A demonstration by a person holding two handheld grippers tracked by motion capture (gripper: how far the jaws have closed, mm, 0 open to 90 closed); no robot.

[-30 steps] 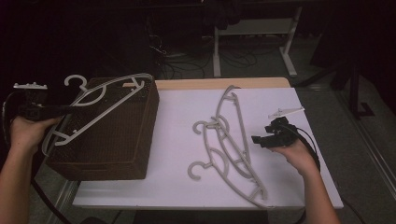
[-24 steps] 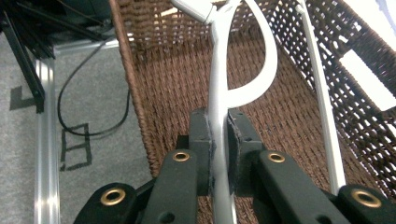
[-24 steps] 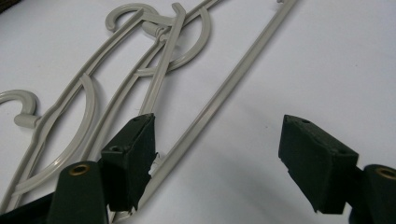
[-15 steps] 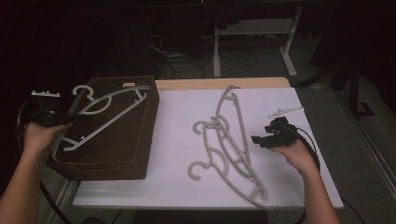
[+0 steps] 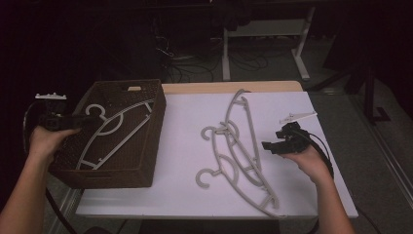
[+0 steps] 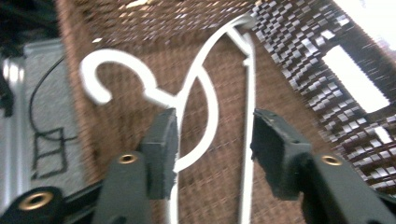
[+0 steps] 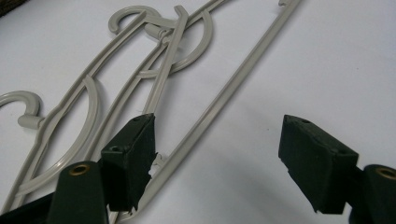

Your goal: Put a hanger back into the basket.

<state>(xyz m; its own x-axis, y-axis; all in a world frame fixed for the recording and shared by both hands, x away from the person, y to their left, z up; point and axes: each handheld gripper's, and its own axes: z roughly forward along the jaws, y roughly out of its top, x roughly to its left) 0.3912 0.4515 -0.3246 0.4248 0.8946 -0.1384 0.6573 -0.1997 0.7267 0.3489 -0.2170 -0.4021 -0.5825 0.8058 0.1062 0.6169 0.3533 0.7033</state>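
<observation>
Letting go: my left gripper (image 6: 212, 140) has just been opening, jaws now parted partway, with the hanger in the basket (image 5: 109, 134) lying between them but free of the pads; the left pad stands just beside its curved brace, the right pad off its straight bar. In the high view that left gripper (image 5: 80, 120) sits over the near-left rim of the brown woven basket (image 5: 153, 126), and the hanger lies flat on the basket floor, hook toward the far-left corner. So the drop-off step looks finished. My right gripper (image 7: 217, 154) hangs with jaws wide and nothing held, low over the white table (image 5: 185, 122); its left pad is close against the bar of the loose hangers (image 5: 241, 146), which lie overlapped mid-table, two hooks pointing toward the basket. Next, I judge: lift the left clear without snagging the brace, then close on one bar of the pile, taking a single hanger, since they are tangled.
</observation>
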